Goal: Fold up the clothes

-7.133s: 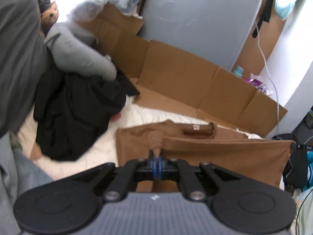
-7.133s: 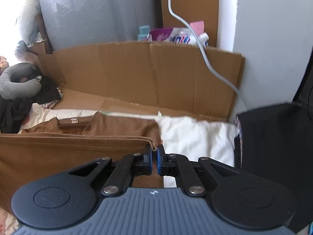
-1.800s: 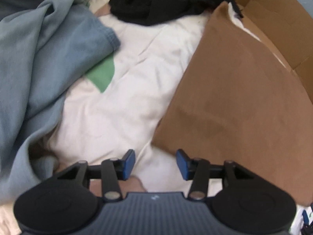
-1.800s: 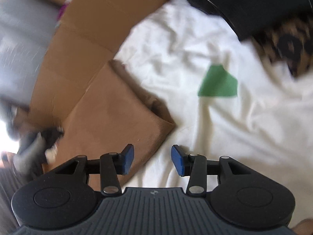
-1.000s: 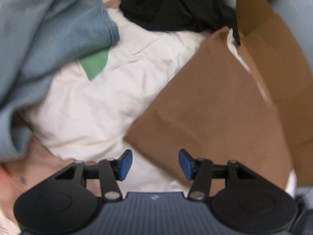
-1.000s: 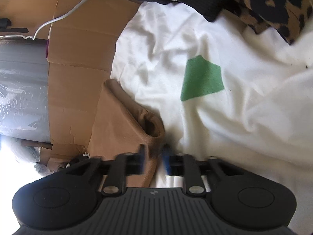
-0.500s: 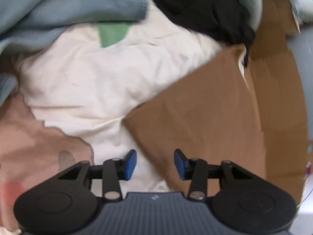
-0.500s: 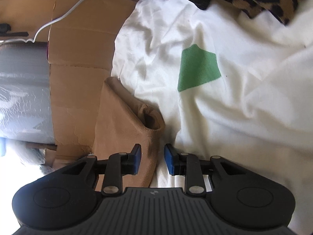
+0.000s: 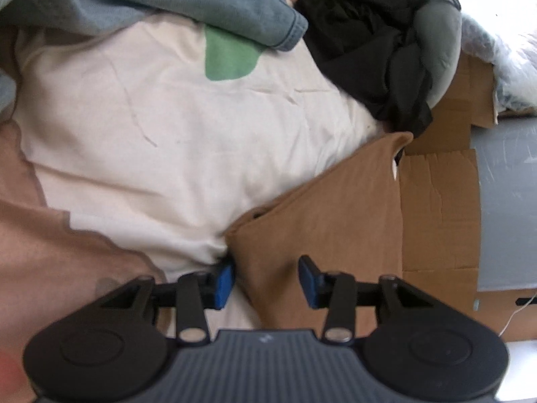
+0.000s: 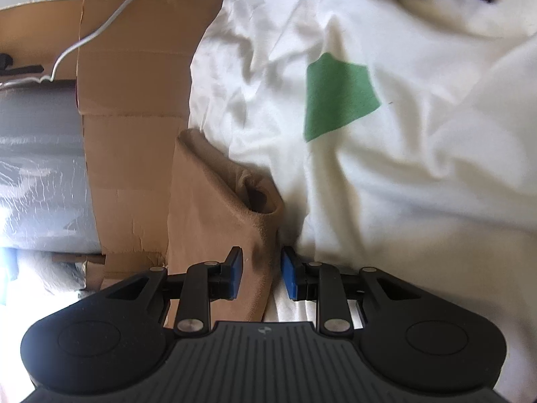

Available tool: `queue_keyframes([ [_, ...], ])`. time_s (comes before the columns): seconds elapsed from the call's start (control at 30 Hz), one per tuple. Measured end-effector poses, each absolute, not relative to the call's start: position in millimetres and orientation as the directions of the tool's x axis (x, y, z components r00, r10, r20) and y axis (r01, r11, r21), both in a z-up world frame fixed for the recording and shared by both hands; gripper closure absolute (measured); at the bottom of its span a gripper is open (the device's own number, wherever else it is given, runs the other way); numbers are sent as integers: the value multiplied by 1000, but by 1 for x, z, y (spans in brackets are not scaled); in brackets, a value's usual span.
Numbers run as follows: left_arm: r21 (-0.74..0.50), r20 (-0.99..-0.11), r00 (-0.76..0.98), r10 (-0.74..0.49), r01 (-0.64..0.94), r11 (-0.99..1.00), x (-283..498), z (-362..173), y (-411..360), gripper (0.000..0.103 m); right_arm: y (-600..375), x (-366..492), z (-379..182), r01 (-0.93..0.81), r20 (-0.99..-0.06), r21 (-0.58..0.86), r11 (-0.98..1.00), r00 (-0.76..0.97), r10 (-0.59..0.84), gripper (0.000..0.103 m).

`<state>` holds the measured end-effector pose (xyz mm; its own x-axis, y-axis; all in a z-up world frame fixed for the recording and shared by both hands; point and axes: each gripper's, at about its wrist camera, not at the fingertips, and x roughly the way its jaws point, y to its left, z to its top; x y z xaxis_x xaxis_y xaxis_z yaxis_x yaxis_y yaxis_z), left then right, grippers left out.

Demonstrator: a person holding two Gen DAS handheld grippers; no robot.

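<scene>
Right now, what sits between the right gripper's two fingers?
In the right wrist view, the right gripper is open astride the brown garment; its folded corner edge lies between the blue pads, with white sheet beside it.

Daylight floods both fisheye views, washing the white sheet (image 10: 419, 154) close to blown-out and flaring to pure glare in the left-wrist view's upper right corner and at the right-wrist view's lower left edge. Soft shadow pools in the open fold of the brown garment (image 10: 231, 221). Edges curve and darken; both frames are slightly soft, with blurred corners.
</scene>
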<state>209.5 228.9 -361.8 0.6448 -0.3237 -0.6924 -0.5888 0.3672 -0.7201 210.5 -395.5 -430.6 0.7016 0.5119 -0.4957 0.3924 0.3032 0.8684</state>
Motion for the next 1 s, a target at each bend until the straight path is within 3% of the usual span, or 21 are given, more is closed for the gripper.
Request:
queue_keyframes([
  [0.03, -719, -693, 643, -326, -588, 369, 211, -362, 230, 59, -395, 212, -430, 392, -497, 867, 306, 699, 514, 73],
  [0.07, -720, -692, 642, -330, -585, 372, 211, -361, 230, 63, -395, 213, -430, 389, -494, 869, 305, 698, 518, 82],
  [0.1, -726, -687, 645, -335, -580, 371, 211, -361, 232, 81, -396, 214, -429, 385, -489, 872, 301, 701, 519, 96],
  [0.17, -742, -670, 655, -350, -566, 360, 210, -360, 234, 96, -399, 211, -427, 367, -459, 888, 276, 723, 516, 101],
  [0.27, -756, -654, 660, -369, -552, 352, 208, -360, 237, 93, -400, 208, -424, 344, -426, 905, 251, 742, 518, 100],
  [0.37, -740, -673, 645, -363, -576, 348, 208, -365, 238, 81, -399, 211, -426, 370, -463, 886, 279, 732, 500, 95],
  [0.43, -738, -675, 646, -358, -580, 346, 210, -367, 237, 80, -399, 212, -430, 391, -470, 883, 262, 733, 492, 77],
  [0.63, -743, -669, 652, -357, -572, 348, 216, -372, 230, 77, -396, 225, -431, 403, -483, 876, 267, 729, 485, 74],
  [0.7, -744, -668, 652, -360, -572, 344, 217, -373, 232, 84, -396, 229, -430, 407, -488, 873, 268, 731, 477, 77],
  [0.77, -743, -669, 654, -353, -570, 350, 217, -371, 234, 96, -396, 231, -427, 401, -483, 876, 269, 736, 475, 91],
  [0.8, -742, -669, 656, -349, -566, 359, 218, -370, 235, 97, -396, 232, -425, 390, -480, 877, 282, 737, 476, 100],
  [1.0, -721, -687, 648, -329, -554, 416, 221, -356, 230, 101, -400, 232, -409, 356, -473, 878, 321, 747, 467, 102],
])
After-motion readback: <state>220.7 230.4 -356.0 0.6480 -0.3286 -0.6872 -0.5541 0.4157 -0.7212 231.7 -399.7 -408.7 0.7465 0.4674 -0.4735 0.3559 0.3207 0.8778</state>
